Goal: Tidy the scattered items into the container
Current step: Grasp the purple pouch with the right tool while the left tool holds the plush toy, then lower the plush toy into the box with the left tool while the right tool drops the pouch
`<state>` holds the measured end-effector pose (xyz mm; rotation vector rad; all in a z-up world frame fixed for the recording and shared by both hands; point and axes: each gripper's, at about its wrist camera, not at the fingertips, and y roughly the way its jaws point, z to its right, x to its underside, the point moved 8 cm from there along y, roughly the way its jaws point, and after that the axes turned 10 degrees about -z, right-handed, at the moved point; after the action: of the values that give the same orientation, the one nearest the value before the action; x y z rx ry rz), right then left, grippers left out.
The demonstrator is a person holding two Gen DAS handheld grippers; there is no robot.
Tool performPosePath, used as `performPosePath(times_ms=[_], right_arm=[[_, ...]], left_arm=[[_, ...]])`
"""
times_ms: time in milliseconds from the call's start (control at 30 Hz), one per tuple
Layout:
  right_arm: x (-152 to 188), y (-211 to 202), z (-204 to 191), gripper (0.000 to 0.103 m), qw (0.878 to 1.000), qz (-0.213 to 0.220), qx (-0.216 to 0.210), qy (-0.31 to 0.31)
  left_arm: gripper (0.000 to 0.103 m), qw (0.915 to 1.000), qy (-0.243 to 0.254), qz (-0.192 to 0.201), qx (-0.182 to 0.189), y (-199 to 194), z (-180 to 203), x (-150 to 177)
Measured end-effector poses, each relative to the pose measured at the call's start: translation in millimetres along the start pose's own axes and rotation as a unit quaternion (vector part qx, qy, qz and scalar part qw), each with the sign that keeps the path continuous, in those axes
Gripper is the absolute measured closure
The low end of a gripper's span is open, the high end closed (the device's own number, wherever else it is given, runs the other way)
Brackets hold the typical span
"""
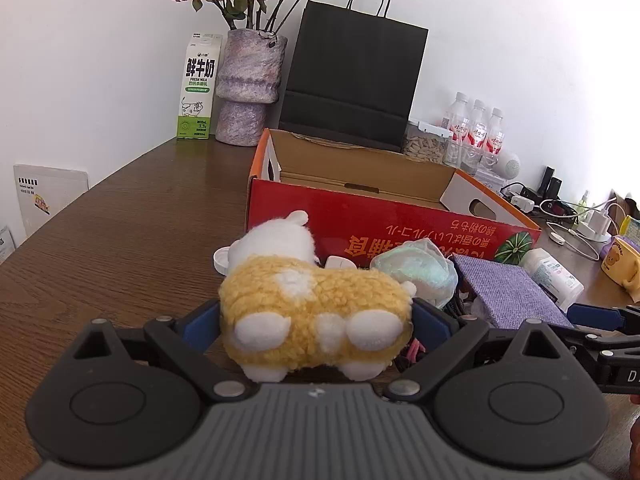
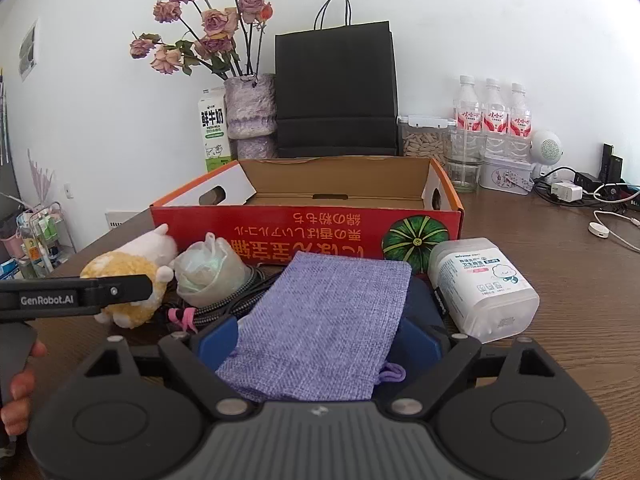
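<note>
An open red cardboard box (image 1: pixel 400 216) (image 2: pixel 280 232) with an orange rim stands on the wooden table, its visible inside bare. A yellow and white plush sheep (image 1: pixel 316 304) (image 2: pixel 132 276) stands in front of it, and my left gripper (image 1: pixel 316 316) has its blue pads pressed on both flanks. A flat purple cloth pouch (image 2: pixel 332 312) (image 1: pixel 512 292) lies between the wide-set pads of my right gripper (image 2: pixel 320 336), uncrumpled. Close by are a plastic-wrapped bundle (image 2: pixel 208 268), a white cotton-swab tub (image 2: pixel 484 288) and a braided cable (image 2: pixel 228 304).
Behind the box stand a black paper bag (image 2: pixel 336 92), a vase of dried roses (image 1: pixel 250 84), a milk carton (image 1: pixel 198 88) and water bottles (image 2: pixel 492 108). Chargers and cables (image 2: pixel 580 196) clutter the right. A yellow bear pouch (image 1: pixel 620 264) lies far right. A person's fingers (image 2: pixel 20 388) hold the left gripper.
</note>
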<state>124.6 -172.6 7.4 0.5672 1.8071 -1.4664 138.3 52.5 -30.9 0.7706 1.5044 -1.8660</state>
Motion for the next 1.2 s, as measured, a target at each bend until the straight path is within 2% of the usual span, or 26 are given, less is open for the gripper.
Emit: performPosePath(times_ms=[133,233,267,333,367,433,500,533,633,833,1200], right_arm=[[1,4,0,0.015,1.000,-0.008,0.007,-0.006],[3,8,-4,0.020,0.999,-0.017,0.023,-0.028],[4,9,-5,0.025,0.999,-0.017,0.032,-0.036],[4,9,-4,0.049,0.998,-0.017,0.042,-0.040],[3,8,-2,0.055,0.998,-0.015,0.042,-0.036],[3,6,2,0.075,0.999,-0.012,0.040,-0.030],[3,4,4,0.081,0.999,-0.012,0.041,-0.033],[4,4,3,0.089,0.998,-0.011,0.042,-0.036],[5,2,0,0.094,0.998,-0.009,0.037,-0.046],[-5,-13,-2,0.095,0.999,0.029,0.021,-0.039],[-44,-46,-2,0.096,0.995,0.094,-0.001,-0.031]], left_arm=[[0.005,1.0000,0.001,0.000,0.000,0,0,0],[0.004,1.0000,0.000,0.000,0.000,0,0,0],[0.004,1.0000,0.000,0.000,0.000,0,1,1],[0.004,1.0000,0.000,0.000,0.000,1,1,1],[0.004,1.0000,0.000,0.000,0.000,1,1,1],[0.004,1.0000,0.000,0.000,0.000,1,1,1],[0.004,1.0000,0.001,0.000,-0.001,1,1,0],[0.004,1.0000,0.001,0.000,-0.001,1,1,0],[0.004,1.0000,0.000,0.000,-0.001,1,1,0],[0.006,0.9999,-0.005,0.011,-0.004,-4,-1,1],[0.011,0.9970,-0.004,0.078,0.003,-43,8,-23]])
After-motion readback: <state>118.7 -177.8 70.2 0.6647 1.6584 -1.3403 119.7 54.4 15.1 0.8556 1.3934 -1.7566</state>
